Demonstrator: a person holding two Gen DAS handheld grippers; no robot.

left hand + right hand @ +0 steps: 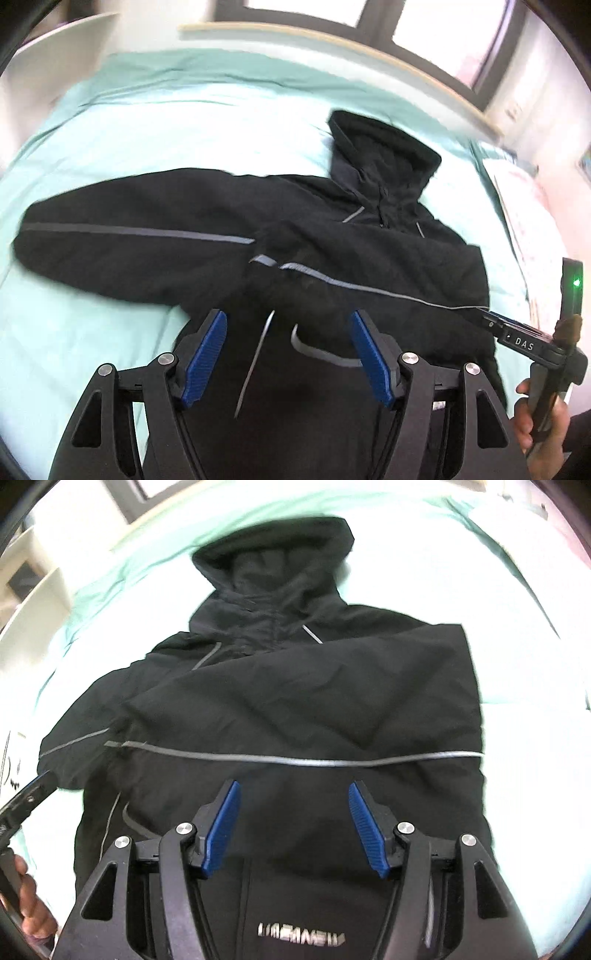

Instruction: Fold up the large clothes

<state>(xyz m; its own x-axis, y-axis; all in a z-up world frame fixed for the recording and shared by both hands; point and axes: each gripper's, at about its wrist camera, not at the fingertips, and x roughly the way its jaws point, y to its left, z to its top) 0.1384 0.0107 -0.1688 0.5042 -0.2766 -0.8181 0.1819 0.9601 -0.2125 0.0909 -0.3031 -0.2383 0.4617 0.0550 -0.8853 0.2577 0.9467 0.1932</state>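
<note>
White letters "DAS" read on the black body of the right gripper [491,321], seen from the left wrist view. A silver printed word sits low on the black jacket [295,709] in the right wrist view; blurred, letters not legible.

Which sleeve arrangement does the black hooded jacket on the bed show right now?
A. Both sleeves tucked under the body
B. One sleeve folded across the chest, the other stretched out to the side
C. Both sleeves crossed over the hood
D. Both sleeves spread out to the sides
B: on the black hooded jacket, one sleeve lies across the chest, while the other sleeve stretches sideways over the mint bedsheet.
</note>
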